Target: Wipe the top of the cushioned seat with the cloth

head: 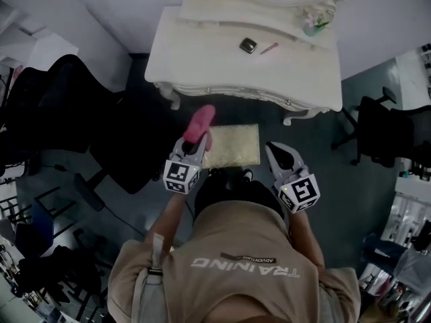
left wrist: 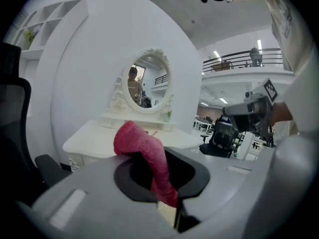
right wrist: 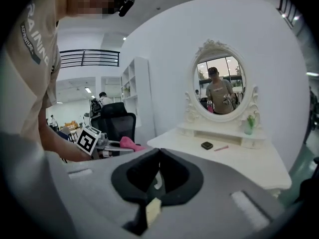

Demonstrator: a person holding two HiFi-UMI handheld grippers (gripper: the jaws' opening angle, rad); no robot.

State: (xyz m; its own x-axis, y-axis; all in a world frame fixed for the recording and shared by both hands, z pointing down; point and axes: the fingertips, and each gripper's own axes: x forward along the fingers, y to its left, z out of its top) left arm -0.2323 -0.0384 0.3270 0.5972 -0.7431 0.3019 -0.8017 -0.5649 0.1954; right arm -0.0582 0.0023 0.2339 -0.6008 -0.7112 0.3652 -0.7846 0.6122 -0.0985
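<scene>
left claw [head: 194, 143] clamped on cloth [head: 200, 123] | right claw [right wrist: 160, 152] closed, empty | cloth: soft, light, limp; best pinched mid-bunch | seat [head: 236, 147] below

Table: white dressing table [head: 202, 62] with curved legs, standing against the wall.
Back of table: a raised shelf [head: 222, 12] carries the oval mirror [right wrist: 219, 86] and a small vase of greenery [head: 313, 24].
Table top: a small dark case [head: 248, 45] with a thin pink stick [head: 269, 48] just beside it.
Floor: dark grey floor [head: 323, 160].
On the floor: the table, the cushioned seat [head: 236, 147] just in front of it, and black office chairs [head: 67, 106] on both sides.
</scene>
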